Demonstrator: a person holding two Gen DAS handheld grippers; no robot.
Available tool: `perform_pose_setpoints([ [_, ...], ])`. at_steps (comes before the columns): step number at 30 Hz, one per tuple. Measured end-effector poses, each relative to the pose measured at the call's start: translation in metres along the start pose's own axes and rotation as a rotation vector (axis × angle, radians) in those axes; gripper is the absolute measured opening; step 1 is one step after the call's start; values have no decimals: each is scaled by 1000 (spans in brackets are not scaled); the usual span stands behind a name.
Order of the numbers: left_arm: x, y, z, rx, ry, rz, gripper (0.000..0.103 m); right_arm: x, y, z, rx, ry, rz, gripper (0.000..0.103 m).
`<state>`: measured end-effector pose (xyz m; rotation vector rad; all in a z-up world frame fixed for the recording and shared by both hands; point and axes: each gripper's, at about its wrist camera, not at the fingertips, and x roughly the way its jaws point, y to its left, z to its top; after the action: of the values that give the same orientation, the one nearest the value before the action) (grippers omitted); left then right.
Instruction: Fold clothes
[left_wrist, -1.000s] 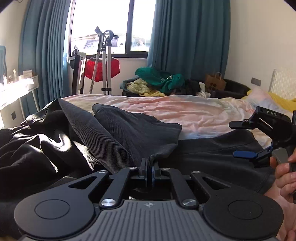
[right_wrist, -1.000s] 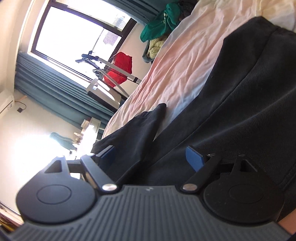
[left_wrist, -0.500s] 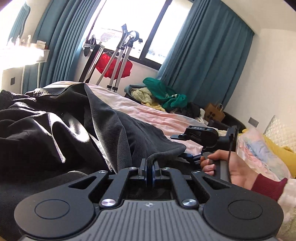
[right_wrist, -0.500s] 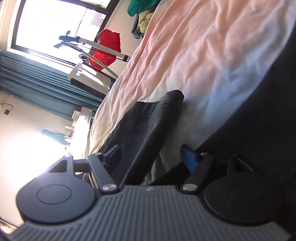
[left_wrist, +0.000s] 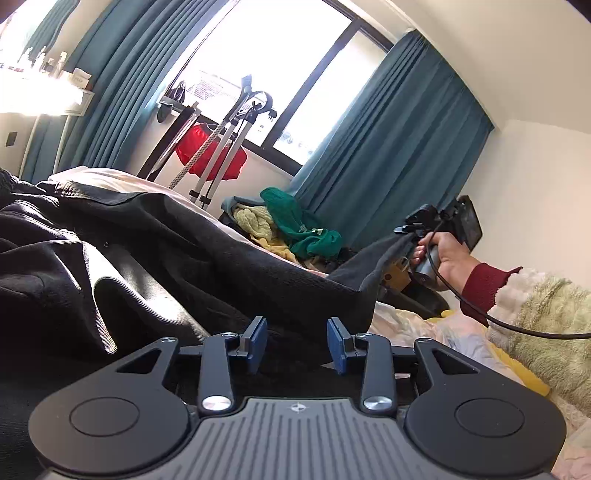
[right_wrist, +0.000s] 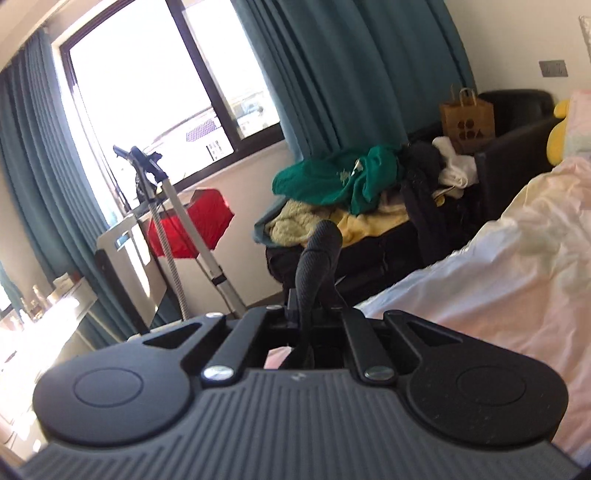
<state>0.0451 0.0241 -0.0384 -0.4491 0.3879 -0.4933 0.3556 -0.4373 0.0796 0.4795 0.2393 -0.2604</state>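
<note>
A dark grey ribbed garment (left_wrist: 192, 258) lies rumpled across the pale pink bed (right_wrist: 498, 266). My left gripper (left_wrist: 297, 345) is low over it with its jaws opening; its blue pads (left_wrist: 255, 343) stand apart, dark cloth lying under and between them but not pressed. In the left wrist view my right gripper (left_wrist: 408, 230) is held up at the right by a hand in a red cuff and fleecy sleeve, with a corner of the garment (left_wrist: 373, 258) lifted from the bed. In its own view the right gripper (right_wrist: 314, 314) is shut on a fold of the dark cloth (right_wrist: 317, 266) that sticks up between its fingers.
A garment steamer on a pole (left_wrist: 225, 136) and a red item (left_wrist: 210, 155) stand by the window. A pile of green and yellow clothes (right_wrist: 343, 188) lies on a black sofa (right_wrist: 509, 162) with a paper bag (right_wrist: 467, 123). Teal curtains (left_wrist: 388, 147) flank the window.
The left jaws opened and let go of the garment edge. The right gripper shut on the garment's far corner and rose with it, away from the bed.
</note>
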Motion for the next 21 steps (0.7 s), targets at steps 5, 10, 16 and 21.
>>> perform_pose_setpoints([
  [5, 7, -8, -8, 49, 48, 42, 47, -37, -148, 3, 138, -125, -180, 5],
  [10, 17, -19, -23, 113, 108, 93, 47, -49, -265, -75, 219, 86, -422, 5],
  [16, 25, -16, -36, 129, 131, 139, 47, -77, -297, -110, 351, 69, -369, 5],
  [21, 26, -4, -36, 73, 124, 169, 47, -129, -209, -43, 233, -99, -149, 5],
])
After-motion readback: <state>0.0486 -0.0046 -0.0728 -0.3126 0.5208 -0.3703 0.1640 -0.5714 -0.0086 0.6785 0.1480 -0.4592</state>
